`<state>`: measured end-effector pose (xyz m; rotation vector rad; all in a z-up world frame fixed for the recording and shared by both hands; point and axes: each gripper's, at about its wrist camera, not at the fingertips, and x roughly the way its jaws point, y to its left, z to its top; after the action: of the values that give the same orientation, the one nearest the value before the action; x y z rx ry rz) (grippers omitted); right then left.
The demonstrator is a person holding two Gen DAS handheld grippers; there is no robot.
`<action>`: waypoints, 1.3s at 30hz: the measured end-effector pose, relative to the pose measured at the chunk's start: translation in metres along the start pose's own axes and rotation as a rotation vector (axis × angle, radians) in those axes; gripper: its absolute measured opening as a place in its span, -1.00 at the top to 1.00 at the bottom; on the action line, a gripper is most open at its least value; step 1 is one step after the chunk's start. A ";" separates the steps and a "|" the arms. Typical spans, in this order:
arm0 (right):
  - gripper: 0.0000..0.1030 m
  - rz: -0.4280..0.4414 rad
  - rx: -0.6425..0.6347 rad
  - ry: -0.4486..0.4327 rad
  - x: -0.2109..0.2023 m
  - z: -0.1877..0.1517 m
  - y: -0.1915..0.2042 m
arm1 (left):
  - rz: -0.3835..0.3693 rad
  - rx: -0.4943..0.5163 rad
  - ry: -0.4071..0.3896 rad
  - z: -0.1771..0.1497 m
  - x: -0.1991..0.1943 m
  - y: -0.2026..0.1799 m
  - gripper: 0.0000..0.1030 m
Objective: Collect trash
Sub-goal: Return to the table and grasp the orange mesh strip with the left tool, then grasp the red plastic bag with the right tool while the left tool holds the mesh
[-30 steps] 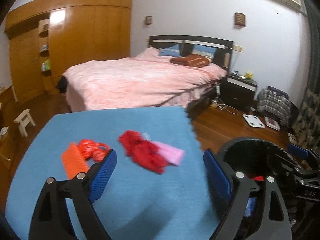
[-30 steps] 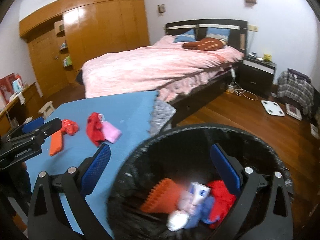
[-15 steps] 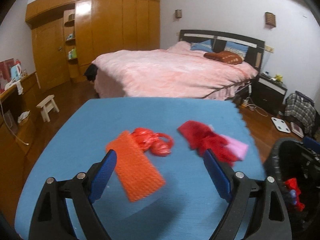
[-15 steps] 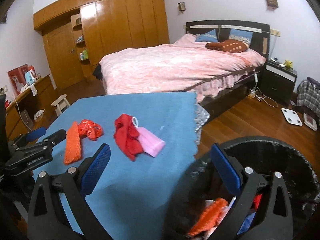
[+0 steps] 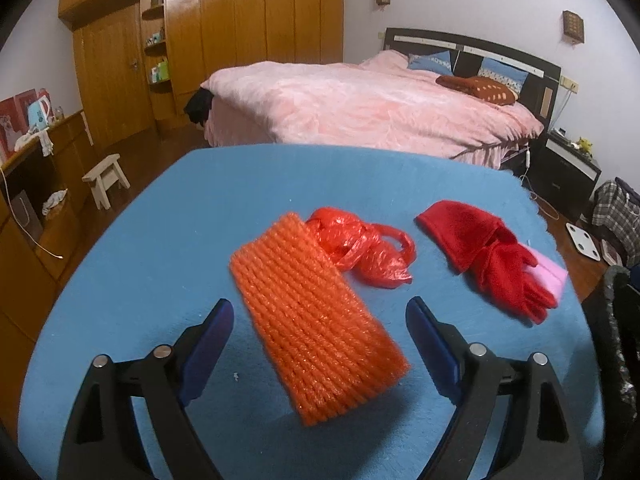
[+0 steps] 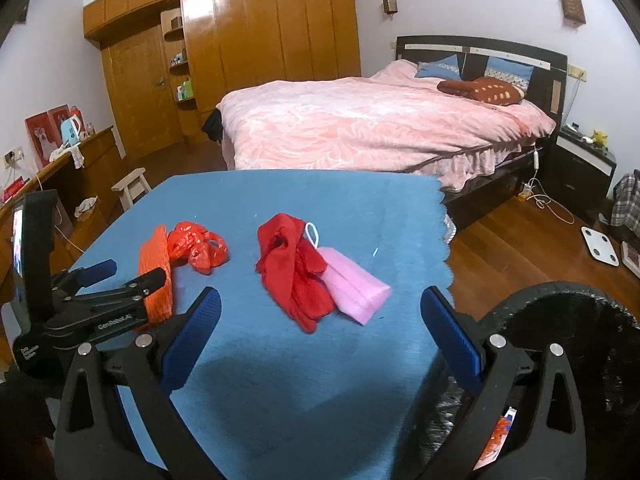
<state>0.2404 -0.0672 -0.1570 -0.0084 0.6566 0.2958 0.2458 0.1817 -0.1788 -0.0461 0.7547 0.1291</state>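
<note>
On the blue mat [image 5: 168,240] lie an orange foam net sleeve [image 5: 316,320], a crumpled red plastic bag [image 5: 360,246], red gloves [image 5: 488,256] and a pink face mask [image 5: 550,276]. My left gripper [image 5: 320,307] is open, and its wide blue pads straddle the near end of the net without touching it. My right gripper [image 6: 320,296] is also open. It sits short of the red gloves [image 6: 292,264] and pink mask [image 6: 356,290], with nothing between its pads. The right wrist view shows the left gripper [image 6: 120,280] over the orange net [image 6: 156,264], next to the red bag [image 6: 198,246].
A black-lined trash bin [image 6: 560,320] with rubbish inside stands at the mat's right edge, also seen as the bin [image 5: 616,340]. Beyond the mat are a pink bed [image 5: 360,112], a wooden wardrobe [image 5: 240,40], a small white stool [image 5: 106,176] and a bathroom scale [image 6: 600,246] on the wood floor.
Both grippers swung left from the bin toward the mat and dipped lower. The orange net has come between the left gripper's pads, and the gloves have come before the right gripper. The bin slid to the right edge.
</note>
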 end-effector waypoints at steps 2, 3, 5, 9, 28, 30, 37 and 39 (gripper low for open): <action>-0.89 0.001 -0.003 0.006 0.003 -0.002 0.002 | 0.004 -0.003 0.016 -0.001 0.005 0.001 -0.66; -0.89 0.001 -0.004 0.009 0.005 -0.003 0.002 | 0.006 -0.006 0.024 -0.002 0.008 0.002 -0.66; -0.89 0.002 -0.006 0.016 0.008 -0.004 0.002 | 0.010 -0.020 0.053 -0.003 0.016 0.006 -0.66; -0.89 0.002 -0.007 0.026 0.013 -0.006 0.003 | 0.006 -0.047 0.107 -0.006 0.026 0.013 -0.58; -0.89 0.025 -0.029 0.059 0.031 -0.010 0.018 | -0.046 -0.140 0.082 -0.007 0.018 0.035 0.60; -0.89 0.032 -0.036 0.053 0.032 -0.007 0.022 | -0.034 -0.129 0.069 -0.006 0.014 0.038 0.61; -0.89 0.068 -0.026 0.027 0.045 0.013 0.038 | 0.014 -0.123 0.029 0.002 0.003 0.060 0.61; -0.89 0.076 -0.027 0.020 0.049 0.019 0.044 | 0.025 -0.124 0.021 0.004 0.002 0.064 0.61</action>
<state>0.2766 -0.0096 -0.1682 -0.0125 0.6734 0.3781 0.2413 0.2461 -0.1767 -0.1559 0.7679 0.1993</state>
